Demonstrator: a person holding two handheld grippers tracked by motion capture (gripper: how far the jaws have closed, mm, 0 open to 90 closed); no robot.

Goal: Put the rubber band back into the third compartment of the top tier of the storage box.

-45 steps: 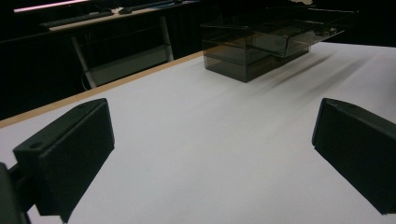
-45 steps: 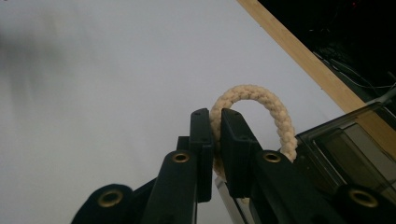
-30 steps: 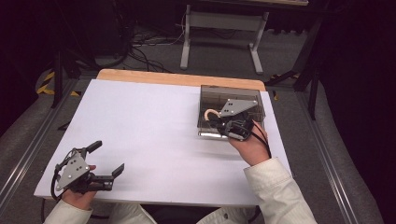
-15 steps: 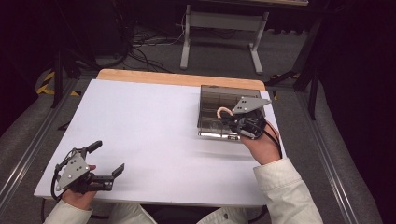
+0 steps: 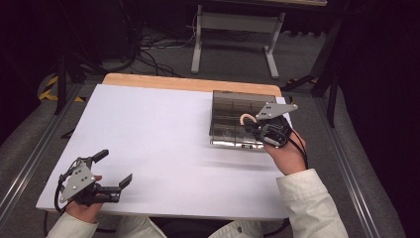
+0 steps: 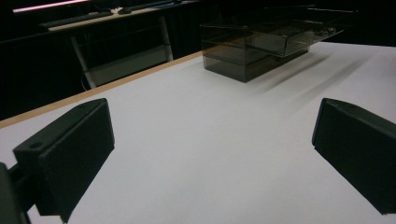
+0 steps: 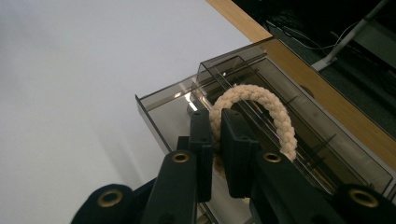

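High view: right gripper (image 5: 253,124) clenched on rope piece (image 5: 246,118), over smoked plastic organiser box (image 5: 233,106); left gripper (image 5: 111,168) released, well apart. Right gripper view: rope (image 7: 261,105) arches beyond jaws, above open drawer (image 7: 161,105)

Rope (image 7: 261,105) end hidden behind right tongs (image 7: 215,140)

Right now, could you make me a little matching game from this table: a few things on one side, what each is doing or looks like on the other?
Things:
1. left gripper
2. right gripper
3. rope
4. box

States:
A. smoky and see-through, drawer pulled out
B. jaws wide apart over the bare white table
C. cream, braided, bent in an arch
D. jaws shut on the rope

Pairs: 1-B, 2-D, 3-C, 4-A
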